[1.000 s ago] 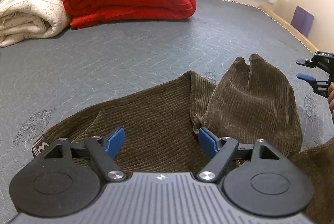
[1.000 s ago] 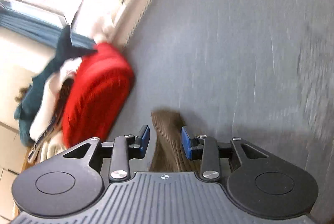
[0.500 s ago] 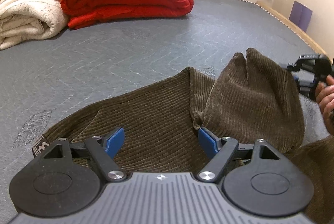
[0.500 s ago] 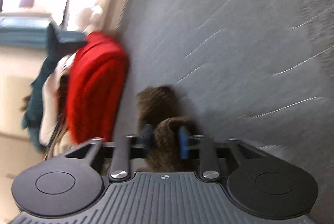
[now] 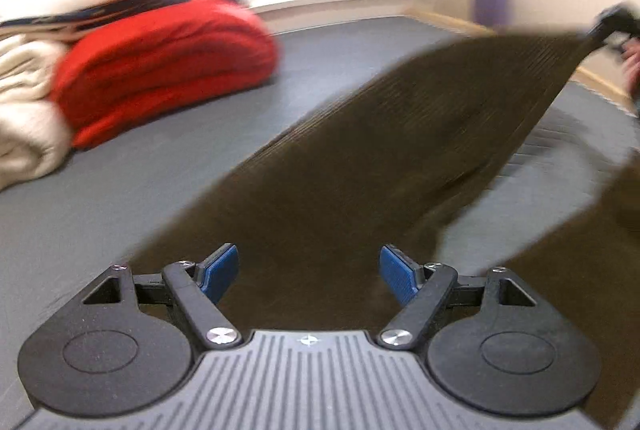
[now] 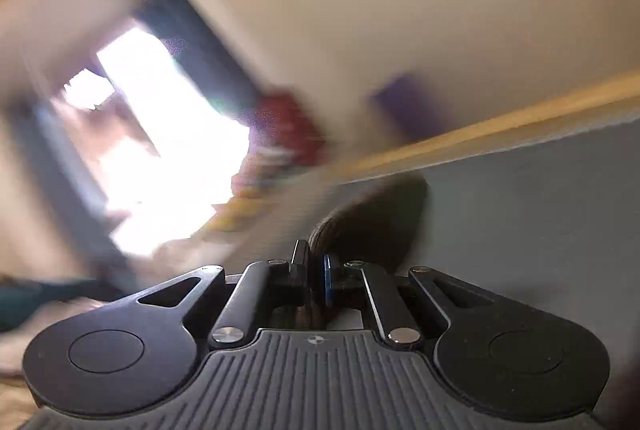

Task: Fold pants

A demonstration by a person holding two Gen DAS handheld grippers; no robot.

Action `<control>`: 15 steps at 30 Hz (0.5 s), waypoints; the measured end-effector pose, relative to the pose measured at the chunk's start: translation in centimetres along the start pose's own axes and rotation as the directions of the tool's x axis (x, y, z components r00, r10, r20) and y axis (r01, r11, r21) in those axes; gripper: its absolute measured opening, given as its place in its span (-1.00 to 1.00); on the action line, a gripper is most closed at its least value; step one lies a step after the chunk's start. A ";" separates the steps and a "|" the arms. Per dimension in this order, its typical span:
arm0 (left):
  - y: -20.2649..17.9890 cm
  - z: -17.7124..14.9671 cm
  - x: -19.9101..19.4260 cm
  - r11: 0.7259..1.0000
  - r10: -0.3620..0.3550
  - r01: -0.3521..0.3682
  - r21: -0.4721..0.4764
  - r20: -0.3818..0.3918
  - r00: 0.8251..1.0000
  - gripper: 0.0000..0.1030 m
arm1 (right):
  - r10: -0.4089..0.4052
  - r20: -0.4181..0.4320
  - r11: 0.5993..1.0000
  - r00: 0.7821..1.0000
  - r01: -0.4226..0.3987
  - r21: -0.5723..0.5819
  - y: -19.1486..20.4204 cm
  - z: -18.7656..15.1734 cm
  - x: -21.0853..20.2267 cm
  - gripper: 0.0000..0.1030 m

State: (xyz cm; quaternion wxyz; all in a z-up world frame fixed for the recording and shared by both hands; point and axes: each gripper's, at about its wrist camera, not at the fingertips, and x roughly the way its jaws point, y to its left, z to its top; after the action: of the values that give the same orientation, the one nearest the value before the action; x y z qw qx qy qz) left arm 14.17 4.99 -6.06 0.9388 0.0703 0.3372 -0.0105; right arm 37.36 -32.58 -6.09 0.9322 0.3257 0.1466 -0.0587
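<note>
Pinching the brown pants (image 5: 400, 133) at upper right, the right gripper (image 6: 316, 270) is lifting one leg — left gripper (image 5: 308, 270) is hanging spread, empty.

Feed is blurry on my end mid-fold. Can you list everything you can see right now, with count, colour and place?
Brown corduroy pants: one, dark brown, one end lifted at right, rest trailing toward the left tongs.
Grey quilted mattress surface: one, grey, under everything.
Red folded quilt: one, red, far left.
Cream folded blanket: one, cream, left edge beside the quilt.
Purple panel: one, purple, against far wall.
Windowsill clutter: too blurred to count.
Left tongs: blue pads, open, over the pants.
Right tongs: shut on the pants.
</note>
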 end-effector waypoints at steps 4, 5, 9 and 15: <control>-3.8 0.4 1.9 0.992 -0.094 0.096 0.077 -0.023 0.995 0.60 | -0.086 -0.244 0.994 0.966 0.102 0.050 -5.8 -2.0 4.6 -0.74; -4.8 0.4 2.5 0.990 -0.101 0.103 0.096 -0.032 0.994 0.60 | -0.088 -0.299 0.991 0.950 0.115 0.073 -7.3 -2.5 5.3 -0.73; -7.7 0.7 6.4 0.991 -0.083 0.090 0.100 -0.074 0.994 0.60 | -0.118 -0.353 0.975 0.928 0.176 0.135 -11.9 -3.2 5.5 -0.50; -7.7 0.3 12.5 0.999 -0.052 0.050 -0.015 -0.191 0.980 0.43 | -0.046 -0.347 0.938 0.937 0.160 0.307 -14.2 -2.3 6.6 -0.38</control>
State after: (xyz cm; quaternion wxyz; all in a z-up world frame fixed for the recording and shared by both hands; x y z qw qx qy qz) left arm 23.52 -2.38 -14.76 0.9017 0.0575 0.4277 -0.0258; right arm 40.18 -42.33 -18.25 0.8213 0.4743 0.3079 -0.0756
